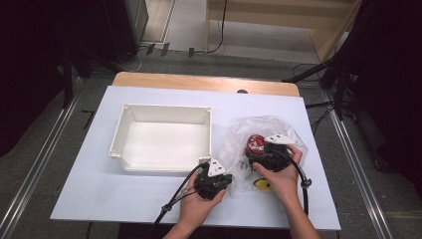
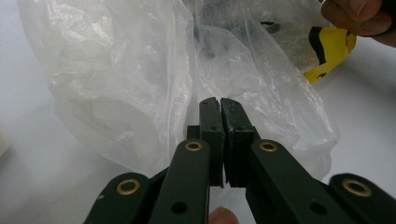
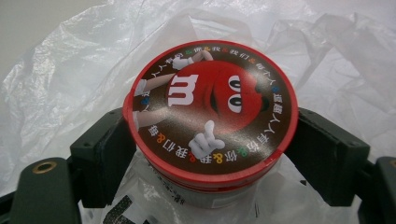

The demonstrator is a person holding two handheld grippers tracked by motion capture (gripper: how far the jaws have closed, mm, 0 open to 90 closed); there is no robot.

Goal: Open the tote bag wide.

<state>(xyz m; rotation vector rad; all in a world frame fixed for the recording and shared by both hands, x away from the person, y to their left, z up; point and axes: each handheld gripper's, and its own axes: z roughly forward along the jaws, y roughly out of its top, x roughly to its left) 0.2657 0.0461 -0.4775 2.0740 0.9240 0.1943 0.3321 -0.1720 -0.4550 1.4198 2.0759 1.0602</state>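
On the left of the white worktop point(image 1: 99, 199) a white plastic tray point(image 1: 161, 141) is sitting empty, a shallow, smooth box with rounded corner posts. Just right of its near corner, the left claw point(image 2: 219, 103) is pinching a fold of the clear plastic bag point(image 2: 140, 84), its black jaws closed flat together with only film between them. The bag point(image 1: 239, 137) is lying crumpled on the right half of the worktop, thin, glossy and full of creases, with small dark items and a yellow-and-black piece point(image 2: 331, 51) showing through it.

Further right, the right claw point(image 3: 210, 154) is sitting wide around a round candy tub point(image 3: 210, 112) inside the bag. Its jaws are standing at either side of the tub just under the red lid, seemingly touching the wall, though I cannot tell whether they are pressing firmly. The lid point(image 1: 257, 144) is flat, rimmed in red, and printed with a red cartoon character on brown.

Judging from this, the tub's smooth curved wall could be slipping between the flat pads if the grip is loose. Bag film could also be getting caught between a pad and the tub, dragging the bag up with it. The thin film held by the left claw might tear or slide free if the tub is lifted sharply.
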